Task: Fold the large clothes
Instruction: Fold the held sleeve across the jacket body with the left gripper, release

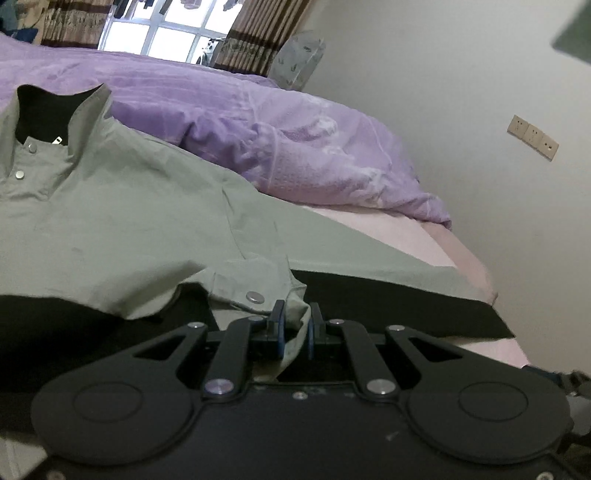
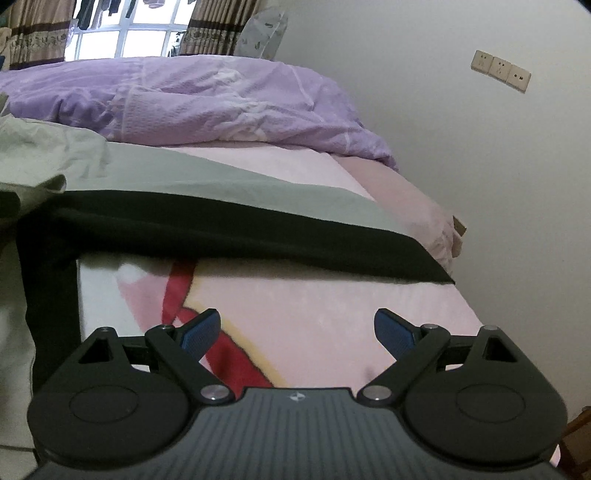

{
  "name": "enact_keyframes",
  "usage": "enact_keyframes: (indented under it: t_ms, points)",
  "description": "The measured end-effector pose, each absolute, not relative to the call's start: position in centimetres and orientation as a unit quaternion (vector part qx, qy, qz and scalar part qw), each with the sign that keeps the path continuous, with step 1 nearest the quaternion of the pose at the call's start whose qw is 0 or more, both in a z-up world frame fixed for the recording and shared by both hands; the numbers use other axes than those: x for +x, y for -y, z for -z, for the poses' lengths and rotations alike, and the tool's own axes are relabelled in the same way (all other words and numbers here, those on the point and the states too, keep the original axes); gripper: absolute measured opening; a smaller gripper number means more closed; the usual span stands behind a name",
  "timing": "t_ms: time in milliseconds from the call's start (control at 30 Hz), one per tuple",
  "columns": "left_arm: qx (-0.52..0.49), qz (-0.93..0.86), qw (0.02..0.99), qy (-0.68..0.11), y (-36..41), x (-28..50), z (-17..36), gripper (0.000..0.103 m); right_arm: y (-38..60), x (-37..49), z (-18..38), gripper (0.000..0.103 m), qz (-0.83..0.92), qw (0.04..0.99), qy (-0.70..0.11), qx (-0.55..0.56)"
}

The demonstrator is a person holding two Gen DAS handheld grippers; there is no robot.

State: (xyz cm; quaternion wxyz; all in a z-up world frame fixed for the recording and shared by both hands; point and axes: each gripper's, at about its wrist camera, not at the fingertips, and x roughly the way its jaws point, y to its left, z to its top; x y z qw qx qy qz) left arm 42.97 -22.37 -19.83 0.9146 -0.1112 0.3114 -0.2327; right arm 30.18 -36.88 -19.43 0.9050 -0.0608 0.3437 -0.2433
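A grey-green jacket [image 1: 122,218] with a black lining and metal snaps lies spread on the bed, collar at the far left. My left gripper [image 1: 295,325] is shut on the jacket's sleeve cuff [image 1: 258,291], which carries a snap and lies across the body. The jacket's black-lined edge [image 2: 236,232] crosses the right wrist view, with grey-green fabric [image 2: 55,155] behind it. My right gripper [image 2: 297,332] is open and empty, low over the pink blanket [image 2: 332,314] in front of that edge.
A crumpled purple duvet [image 1: 295,147] lies behind the jacket; it also shows in the right wrist view [image 2: 221,103]. The bed's right edge [image 2: 447,229] runs along a white wall with sockets [image 2: 500,70]. A window with curtains [image 1: 162,33] is at the back.
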Motion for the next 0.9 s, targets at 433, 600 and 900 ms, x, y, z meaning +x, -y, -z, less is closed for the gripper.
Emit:
enact_keyframes:
  t_ms: [433,600,900]
  points:
    - [-0.164,0.236,0.896,-0.337,20.9,44.8,22.8,0.012,37.3,30.3,20.0,0.103,0.24,0.902,-0.354,-0.057]
    - [-0.133,0.221,0.921,-0.291,21.9,44.9,19.9,0.009,37.4,30.3,19.9,0.103,0.237,0.904,-0.351,-0.052]
    - [-0.119,0.235,0.893,-0.365,23.9,45.8,23.7,0.013,37.4,30.2,20.0,0.103,0.24,0.901,-0.357,-0.056]
